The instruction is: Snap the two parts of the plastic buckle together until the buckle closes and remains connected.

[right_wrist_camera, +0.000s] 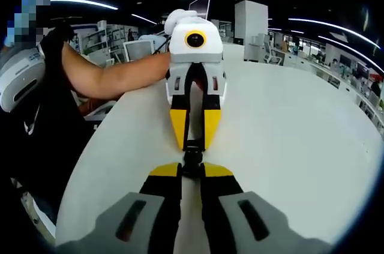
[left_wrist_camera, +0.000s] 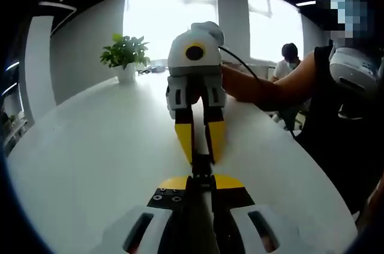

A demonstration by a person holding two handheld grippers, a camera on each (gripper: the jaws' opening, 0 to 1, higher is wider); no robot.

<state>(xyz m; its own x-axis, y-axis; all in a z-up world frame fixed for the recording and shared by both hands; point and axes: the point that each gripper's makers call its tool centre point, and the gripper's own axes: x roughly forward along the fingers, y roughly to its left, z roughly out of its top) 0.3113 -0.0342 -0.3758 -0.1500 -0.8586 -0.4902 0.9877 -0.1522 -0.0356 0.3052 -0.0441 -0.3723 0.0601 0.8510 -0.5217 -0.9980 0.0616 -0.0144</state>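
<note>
Misalignment is looking like the main hazard: the two grippers are facing each other nose to nose over the white table, and if either hand is rolling or pushing off-axis while the halves are meeting, the tongue could be jamming against the socket mouth, or a half could be slipping out of its narrow pinch and dropping to the tabletop. A push that is too light could also be leaving the latch unseated, so the parts would be separating on release. In the left gripper view, the left gripper is rising from the bottom with its jaws nearly closed, pinching the near end of the black plastic buckle; the right gripper is coming in from above, its yellow tips drawn in around the far end of the same dark piece. Whether the halves are already latched or only touching is not readable here. A potted plant is standing well apart at the far table edge, and a person's forearm is reaching to the opposing tool. In the right gripper view, the right gripper is showing jaws almost shut on the buckle, which is sitting between the two tools just above the table; the left gripper is pointing down at it, tips narrowed onto its upper end. The seam is too small to judge.
</note>
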